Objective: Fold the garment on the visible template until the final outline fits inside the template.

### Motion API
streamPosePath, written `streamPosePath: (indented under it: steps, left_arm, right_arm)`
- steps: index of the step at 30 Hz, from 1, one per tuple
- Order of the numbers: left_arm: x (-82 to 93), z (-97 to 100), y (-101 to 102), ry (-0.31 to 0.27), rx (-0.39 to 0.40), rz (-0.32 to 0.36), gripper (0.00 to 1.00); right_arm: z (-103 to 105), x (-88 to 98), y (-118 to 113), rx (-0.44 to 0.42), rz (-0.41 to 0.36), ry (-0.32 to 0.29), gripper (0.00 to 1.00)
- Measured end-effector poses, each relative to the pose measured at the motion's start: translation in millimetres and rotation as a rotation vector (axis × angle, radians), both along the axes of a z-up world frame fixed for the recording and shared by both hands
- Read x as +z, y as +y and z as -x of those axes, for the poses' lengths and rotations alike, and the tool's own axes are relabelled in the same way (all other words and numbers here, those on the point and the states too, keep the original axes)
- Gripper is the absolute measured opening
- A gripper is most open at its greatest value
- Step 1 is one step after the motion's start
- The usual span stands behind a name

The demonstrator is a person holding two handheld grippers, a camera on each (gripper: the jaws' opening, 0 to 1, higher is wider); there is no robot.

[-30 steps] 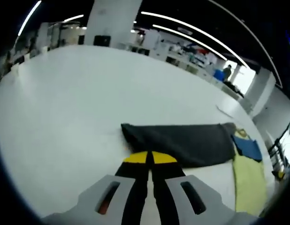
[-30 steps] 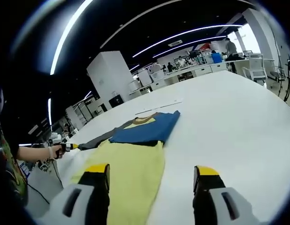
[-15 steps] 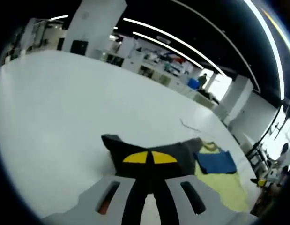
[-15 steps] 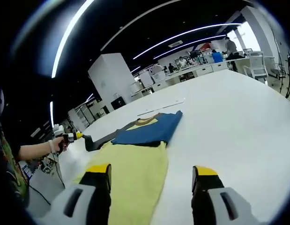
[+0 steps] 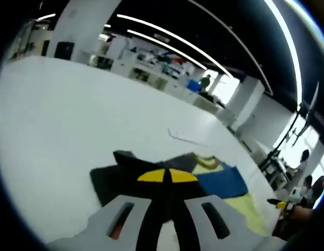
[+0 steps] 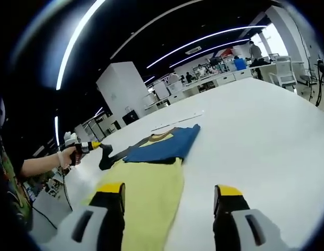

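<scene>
One garment (image 6: 151,172) lower left of the right gripper view, one white counter (image 6: 256,130), two grippers: left gripper (image 5: 167,177) low centre, right gripper (image 6: 169,191) at bottom, one person's hand (image 6: 66,156) far left.

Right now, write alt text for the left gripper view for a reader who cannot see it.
The left gripper, its yellow-tipped jaws shut on a dark grey sleeve, holds it lifted above a white table. Just beyond, the garment's blue and yellow panels lie flat. At the right edge, a hand grips the right gripper.
</scene>
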State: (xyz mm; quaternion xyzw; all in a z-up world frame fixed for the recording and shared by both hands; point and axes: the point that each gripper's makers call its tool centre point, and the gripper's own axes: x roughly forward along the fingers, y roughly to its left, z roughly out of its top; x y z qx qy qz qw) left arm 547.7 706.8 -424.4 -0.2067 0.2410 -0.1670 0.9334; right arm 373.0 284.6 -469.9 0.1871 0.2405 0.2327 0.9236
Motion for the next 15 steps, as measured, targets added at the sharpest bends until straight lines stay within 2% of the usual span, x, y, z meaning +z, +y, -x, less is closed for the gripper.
streamPosePath:
  steps: [2,5,7,14,15]
  left_arm:
    - [3.6,-4.9,-14.3,-0.006,-0.018,0.008,0.00]
    - [5.4,-10.7,-35.6,-0.022,-0.062,-0.021,0.00]
    - [7.7,-16.0,-54.8,-0.021,-0.079,0.022,0.00]
    - [13.9,-24.1,-104.5,-0.037,-0.140,0.062,0.00]
    - [15.5,-24.4,-111.3,-0.032,-0.145,0.094,0.00]
  right_arm:
    - [1.1,-1.0,-1.2,-0.005,-0.002,0.001,0.68]
    - [2.8,-3.3,-1.5,-0.007,-0.003,0.008,0.68]
    - [4.7,-3.3,-0.8,-0.003,0.000,0.005,0.68]
    - [5.5,-2.7,-4.5,-0.005,0.000,0.003,0.68]
    - [5.4,-2.6,-4.8,-0.006,-0.001,0.002,0.68]
